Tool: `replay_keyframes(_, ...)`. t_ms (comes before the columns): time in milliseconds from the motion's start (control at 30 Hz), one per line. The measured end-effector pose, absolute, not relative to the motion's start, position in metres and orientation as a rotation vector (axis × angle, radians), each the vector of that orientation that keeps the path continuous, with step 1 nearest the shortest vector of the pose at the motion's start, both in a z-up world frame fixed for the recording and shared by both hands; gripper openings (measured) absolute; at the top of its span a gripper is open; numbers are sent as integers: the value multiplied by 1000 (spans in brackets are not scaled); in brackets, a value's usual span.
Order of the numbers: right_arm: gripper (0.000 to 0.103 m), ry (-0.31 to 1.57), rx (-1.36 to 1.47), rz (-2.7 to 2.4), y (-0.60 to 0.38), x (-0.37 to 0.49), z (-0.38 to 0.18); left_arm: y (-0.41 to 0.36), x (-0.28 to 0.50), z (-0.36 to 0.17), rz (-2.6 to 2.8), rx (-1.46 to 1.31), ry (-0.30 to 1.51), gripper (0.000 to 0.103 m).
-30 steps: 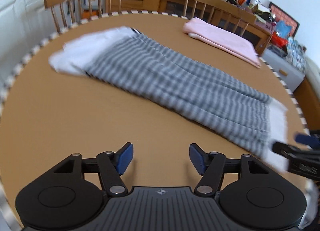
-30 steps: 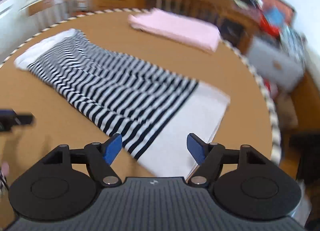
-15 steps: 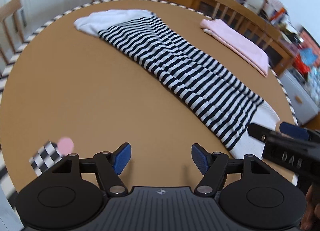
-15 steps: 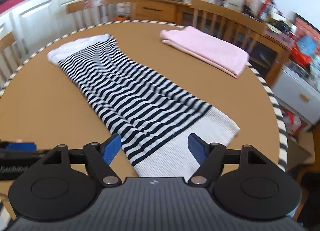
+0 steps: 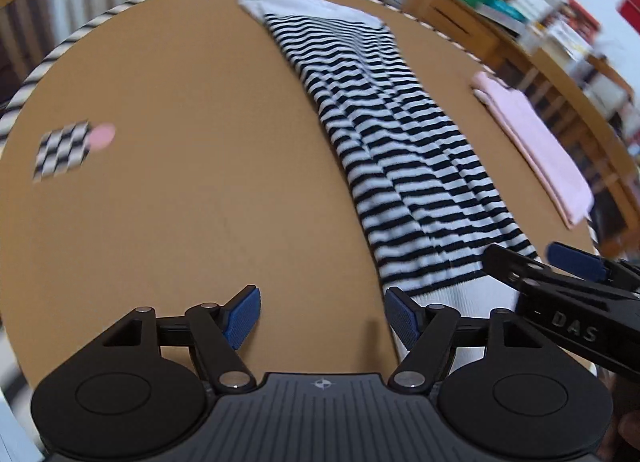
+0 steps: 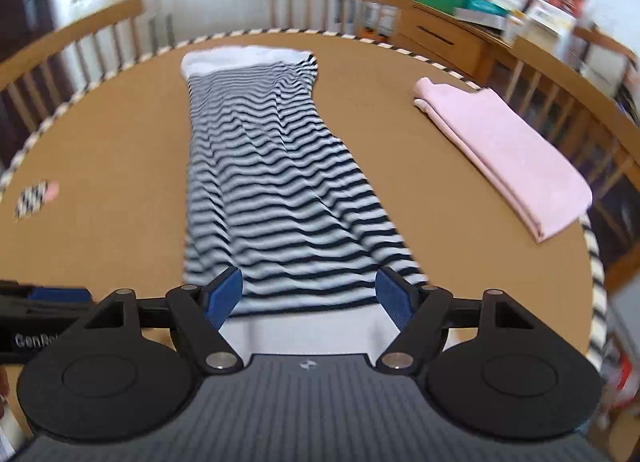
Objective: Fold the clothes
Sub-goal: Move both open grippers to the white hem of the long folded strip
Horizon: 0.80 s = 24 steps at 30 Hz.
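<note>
Two grippers w/ jaws spread, nothing pinched: left gripper [image 5: 320, 316] over bare table [image 5: 180, 202] just beside the near white hem, right gripper [image 6: 309, 294] above that hem. Striped garment [image 6: 272, 182] lies flat, lengthwise away from us; pink folded cloth [image 6: 508, 158] sits apart on the right. We should probably pinch both near corners evenly, then carry the hem to the far end.

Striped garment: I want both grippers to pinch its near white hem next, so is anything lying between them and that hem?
Nothing visible does. The right gripper hangs open over the white hem of the striped garment; the left gripper stands open beside that hem. The pink folded cloth lies apart, off to the side.
</note>
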State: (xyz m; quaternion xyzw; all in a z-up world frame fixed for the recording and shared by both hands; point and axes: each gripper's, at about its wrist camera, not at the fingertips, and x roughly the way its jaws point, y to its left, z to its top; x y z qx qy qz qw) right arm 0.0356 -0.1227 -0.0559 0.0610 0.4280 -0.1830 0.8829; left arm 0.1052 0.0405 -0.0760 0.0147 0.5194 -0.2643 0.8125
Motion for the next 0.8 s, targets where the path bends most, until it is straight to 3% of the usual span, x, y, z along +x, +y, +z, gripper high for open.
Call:
replay_keyframes(267, 70, 781, 199, -198, -165, 1, -53, 47, 74, -66, -488, -104, 1079, 71)
replay_keyframes(433, 61, 708, 509, -97, -234, -33, -59, 58, 73, -69, -537, -259, 1076, 71)
replay_keyframes(667, 61, 804, 607, -77, -278, -25, -88, 55, 78, -85, -557, -343, 1112, 73)
replay_keyframes(800, 63, 877, 661, 14, -280, -13, -103, 41, 87, -88, -619, -351, 1178, 80)
